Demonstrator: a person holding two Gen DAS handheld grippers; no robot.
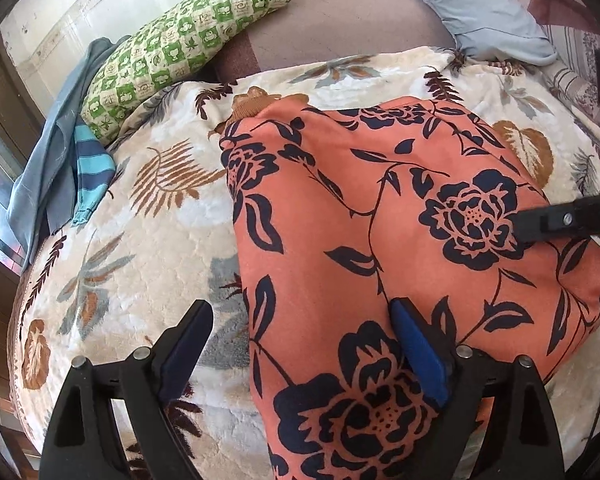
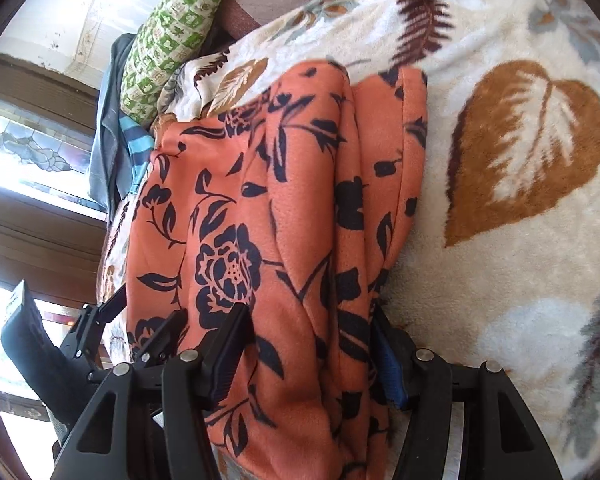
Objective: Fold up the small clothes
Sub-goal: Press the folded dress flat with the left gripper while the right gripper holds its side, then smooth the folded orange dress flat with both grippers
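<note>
Your left gripper [image 1: 302, 354] hangs low over the orange floral garment [image 1: 380, 240], its fingers spread wide: the garment's near left edge runs between them, one finger over the garment, the other over the leaf-print blanket [image 1: 148, 248]. Your right gripper [image 2: 312, 348] reaches in from the garment's right side, its fingers apart with a bunched fold of the cloth between them; whether they pinch it you cannot tell. Ahead and left of your left gripper lie one green checked pillow [image 1: 180, 44] and one grey-blue garment [image 1: 48, 168] with a striped piece [image 1: 92, 168] beside it; ahead and right, one pale blue pillow [image 1: 480, 4].
</note>
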